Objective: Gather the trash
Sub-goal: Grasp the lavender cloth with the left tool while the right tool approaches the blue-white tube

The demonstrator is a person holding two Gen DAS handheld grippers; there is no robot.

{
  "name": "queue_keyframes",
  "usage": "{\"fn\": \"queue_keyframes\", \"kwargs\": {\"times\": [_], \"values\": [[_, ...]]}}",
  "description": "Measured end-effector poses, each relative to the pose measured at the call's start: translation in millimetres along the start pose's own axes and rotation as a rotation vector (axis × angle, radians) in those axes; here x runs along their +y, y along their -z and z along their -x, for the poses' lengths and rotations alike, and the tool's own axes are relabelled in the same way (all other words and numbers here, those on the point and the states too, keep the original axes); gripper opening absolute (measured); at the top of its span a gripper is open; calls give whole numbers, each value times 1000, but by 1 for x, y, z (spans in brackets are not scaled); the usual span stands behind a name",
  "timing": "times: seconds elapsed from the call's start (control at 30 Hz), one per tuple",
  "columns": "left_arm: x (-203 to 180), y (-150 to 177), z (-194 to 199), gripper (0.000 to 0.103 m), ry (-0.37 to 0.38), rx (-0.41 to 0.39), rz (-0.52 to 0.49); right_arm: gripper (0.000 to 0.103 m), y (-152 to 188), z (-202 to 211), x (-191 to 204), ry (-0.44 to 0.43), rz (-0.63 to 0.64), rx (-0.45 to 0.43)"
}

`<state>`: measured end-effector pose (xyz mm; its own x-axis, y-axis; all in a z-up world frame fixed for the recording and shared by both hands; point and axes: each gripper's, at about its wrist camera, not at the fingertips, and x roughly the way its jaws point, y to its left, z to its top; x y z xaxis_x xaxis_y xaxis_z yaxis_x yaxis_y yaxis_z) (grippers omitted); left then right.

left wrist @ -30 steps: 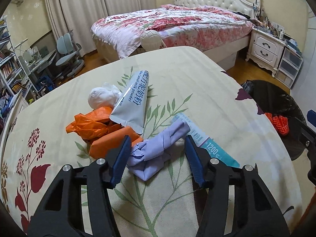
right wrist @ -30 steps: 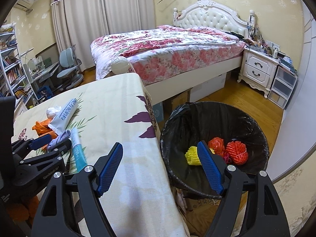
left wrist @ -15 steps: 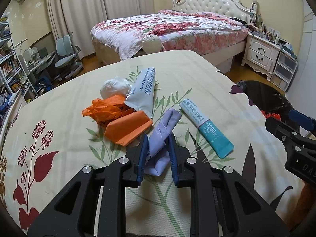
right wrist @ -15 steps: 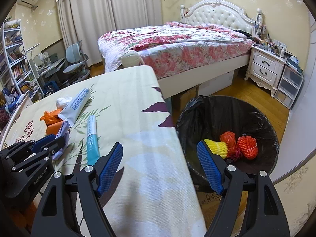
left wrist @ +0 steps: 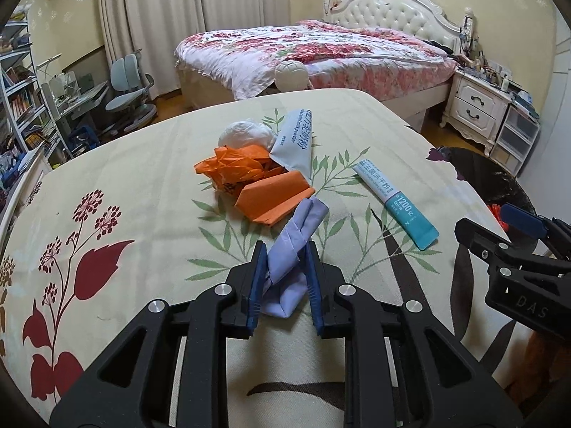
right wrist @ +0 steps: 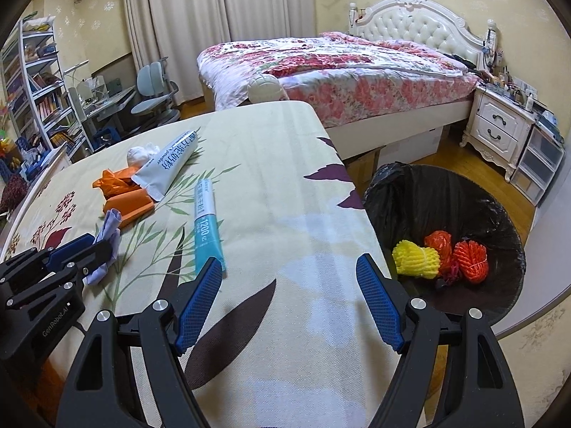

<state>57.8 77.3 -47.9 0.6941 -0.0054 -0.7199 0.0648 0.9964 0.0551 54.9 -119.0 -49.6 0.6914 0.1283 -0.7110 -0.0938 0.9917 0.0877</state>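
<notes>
- The lilac folded paper point(left wrist: 296, 235) sits pinched in my left gripper point(left wrist: 285, 271), the blue pads pressed in on its near end so it can be carried off, while its far end points toward the orange scraps.
- It is low over the table point(left wrist: 142, 185), just beside the orange folded paper point(left wrist: 274, 198), the next piece within reach.
- Behind that lie the crumpled orange wrapper point(left wrist: 235, 166), the white wad point(left wrist: 244, 133) and the grey-white sachet point(left wrist: 296, 142); the teal sachet point(right wrist: 205, 221) lies apart, nearer my other hand.
- My right gripper point(right wrist: 289, 303) stands wide with nothing between its pads, hovering over the table edge, I judge ready for the teal sachet.
- The lined bin point(right wrist: 410, 196) stands on the floor against the table's right side, already holding yellow and orange netting.
</notes>
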Motion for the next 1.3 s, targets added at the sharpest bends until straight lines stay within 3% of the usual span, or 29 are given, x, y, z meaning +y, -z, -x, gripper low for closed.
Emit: {"fn": "queue_keyframes", "kwargs": {"times": [0.27,0.3,0.33,0.4,0.8,1.0,1.3], "values": [[22,4,6,23,0,17,64,75,1,-1,-3,-18,-24,11],[25,4,6,27,-1,19,69,75,2,-1,-4,-19,-27,12],[27,4,6,42,-3,20,74,75,2,-2,-4,-20,-30,13],[32,3,6,57,-9,18,89,75,2,-2,-4,-21,-31,15],[44,3,-11,56,72,101,125,75,2,-3,-3,-17,-26,21],[37,7,-10,36,80,91,69,75,4,-4,0,-11,-11,25],[56,14,-5,34,35,88,99,75,2,0,16,-21,33,23]]}}
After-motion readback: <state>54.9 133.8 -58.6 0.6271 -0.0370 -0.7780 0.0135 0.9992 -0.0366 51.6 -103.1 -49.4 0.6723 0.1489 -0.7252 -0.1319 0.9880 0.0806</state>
